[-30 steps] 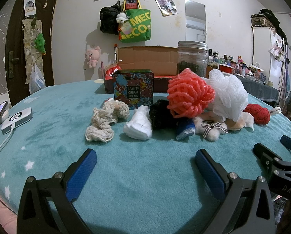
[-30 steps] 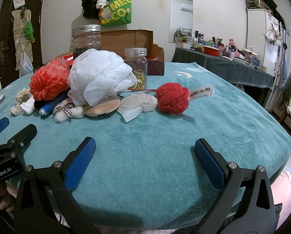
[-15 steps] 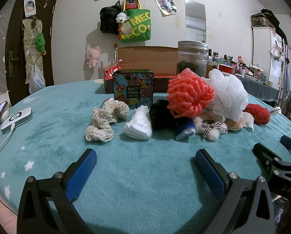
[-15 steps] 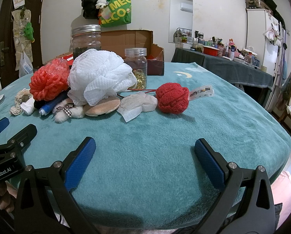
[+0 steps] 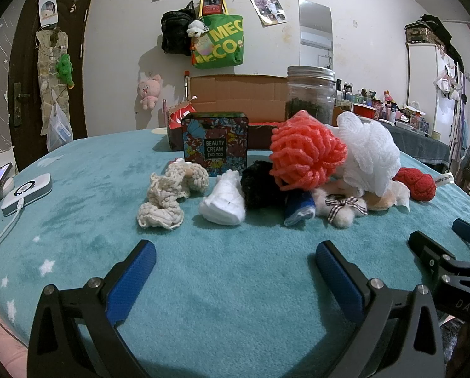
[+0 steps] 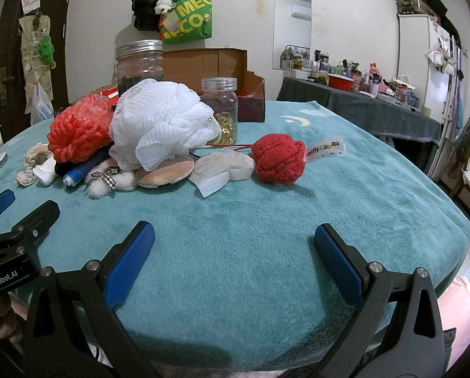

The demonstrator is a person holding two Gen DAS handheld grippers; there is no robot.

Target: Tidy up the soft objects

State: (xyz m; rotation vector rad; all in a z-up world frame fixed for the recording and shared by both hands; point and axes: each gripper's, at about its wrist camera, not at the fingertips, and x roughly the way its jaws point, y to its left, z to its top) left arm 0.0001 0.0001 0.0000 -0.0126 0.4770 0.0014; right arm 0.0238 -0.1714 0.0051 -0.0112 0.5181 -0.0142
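Both claws are held low over the teal blanket [image 5: 77,189], each spread wide with nothing between its blue pads. Ahead of the left gripper [image 5: 235,252] are seen a cream crocheted piece [image 5: 169,195], a white sock [image 5: 224,201] and a coral bath pouf [image 5: 304,154]. Ahead of the right gripper [image 6: 234,236] lie a white bath pouf [image 6: 162,126], a tan powder puff [image 6: 165,173] and, slightly to the right, a red knitted ball [image 6: 279,159], all well apart from the fingertips.

both wrist views low, near table edge, facing wall; share white pouf [image 5: 369,154] [image 6: 162,123].
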